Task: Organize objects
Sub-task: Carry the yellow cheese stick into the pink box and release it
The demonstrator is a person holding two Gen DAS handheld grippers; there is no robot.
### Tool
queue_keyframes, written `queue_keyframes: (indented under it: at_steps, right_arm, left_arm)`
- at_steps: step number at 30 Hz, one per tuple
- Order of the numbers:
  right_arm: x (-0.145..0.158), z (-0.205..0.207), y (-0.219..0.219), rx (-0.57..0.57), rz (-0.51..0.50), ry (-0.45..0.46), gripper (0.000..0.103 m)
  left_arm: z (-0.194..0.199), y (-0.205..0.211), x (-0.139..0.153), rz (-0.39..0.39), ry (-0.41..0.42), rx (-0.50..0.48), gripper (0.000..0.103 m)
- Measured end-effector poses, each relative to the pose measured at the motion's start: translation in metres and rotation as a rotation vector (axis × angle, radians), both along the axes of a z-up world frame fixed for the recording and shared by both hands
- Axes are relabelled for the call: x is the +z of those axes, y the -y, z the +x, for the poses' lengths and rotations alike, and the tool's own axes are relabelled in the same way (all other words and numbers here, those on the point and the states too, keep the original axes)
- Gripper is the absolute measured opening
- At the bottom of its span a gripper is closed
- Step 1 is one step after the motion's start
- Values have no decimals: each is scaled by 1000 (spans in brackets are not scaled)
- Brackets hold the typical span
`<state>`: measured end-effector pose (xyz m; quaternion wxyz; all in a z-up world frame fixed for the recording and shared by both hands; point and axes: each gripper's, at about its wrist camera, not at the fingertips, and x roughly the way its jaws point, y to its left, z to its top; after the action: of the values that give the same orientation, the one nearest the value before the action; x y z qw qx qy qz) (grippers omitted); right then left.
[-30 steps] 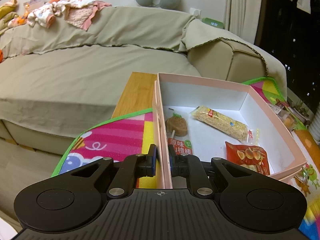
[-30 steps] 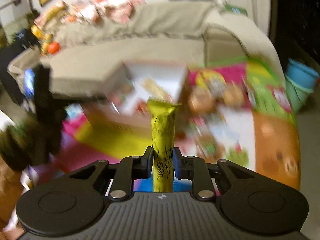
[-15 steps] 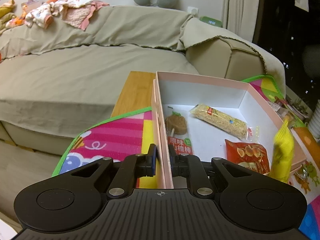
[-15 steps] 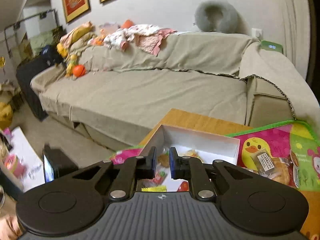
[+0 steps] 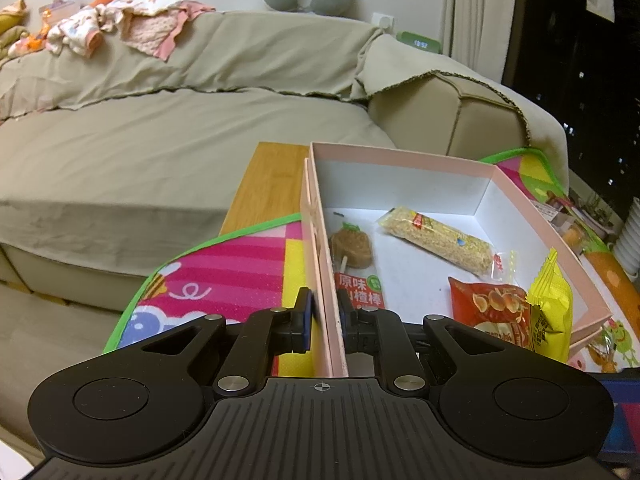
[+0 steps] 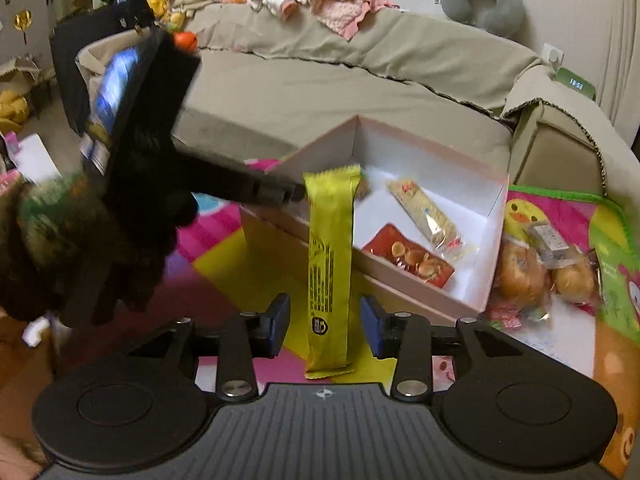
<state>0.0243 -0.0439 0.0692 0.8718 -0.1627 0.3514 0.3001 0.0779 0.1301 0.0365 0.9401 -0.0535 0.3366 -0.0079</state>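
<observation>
My left gripper (image 5: 326, 322) is shut on the near left wall of the pink box (image 5: 400, 154), one finger on each side of it. Inside lie a brown lollipop packet (image 5: 354, 248), a grain bar (image 5: 436, 240) and a red snack packet (image 5: 490, 312). A yellow packet (image 5: 550, 308) stands over the box's near right corner. In the right wrist view this yellow packet (image 6: 330, 264) is upright between the jaws of my right gripper (image 6: 326, 322). The jaws are opening, and a gap shows on each side of the packet. The left gripper (image 6: 276, 192) shows blurred on the box (image 6: 496, 216).
The box rests on a colourful play mat (image 5: 224, 280) over a wooden table (image 5: 268, 180). Wrapped buns (image 6: 520, 276) lie on the mat right of the box. A beige sofa (image 5: 160, 140) with clothes and a grey neck pillow runs behind. A gloved hand (image 6: 80, 240) holds the left gripper.
The right gripper has brought the yellow packet down to the box's near right corner and its jaws have parted from it. The left gripper keeps its hold on the box wall.
</observation>
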Motion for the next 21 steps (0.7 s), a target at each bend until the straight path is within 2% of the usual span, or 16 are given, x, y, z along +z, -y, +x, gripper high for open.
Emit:
queue_keyframes:
  at_steps: [3, 4, 5, 9, 15, 18, 21]
  right_arm:
    - [-12, 8, -6, -16, 2, -10, 36]
    - [-13, 12, -5, -23, 12, -28, 32]
    - [-12, 16, -3, -32, 25, -46, 22]
    - [10, 22, 9, -31, 134, -119, 22]
    - [65, 59, 21, -70, 316, -136, 22]
    - [76, 86, 16, -115, 368, -135, 22]
    - [72, 112, 7, -175, 393, -121, 24]
  left_arm:
    - [0, 1, 0, 1, -1, -1, 15]
    - [0, 1, 0, 2, -1, -1, 15]
    - [0, 1, 0, 3, -1, -1, 14]
    - [0, 2, 0, 2, -1, 0, 15]
    - [0, 3, -1, 0, -1, 2, 14]
    - [0, 4, -1, -1, -1, 1, 15]
    - [0, 3, -1, 0, -1, 2, 15]
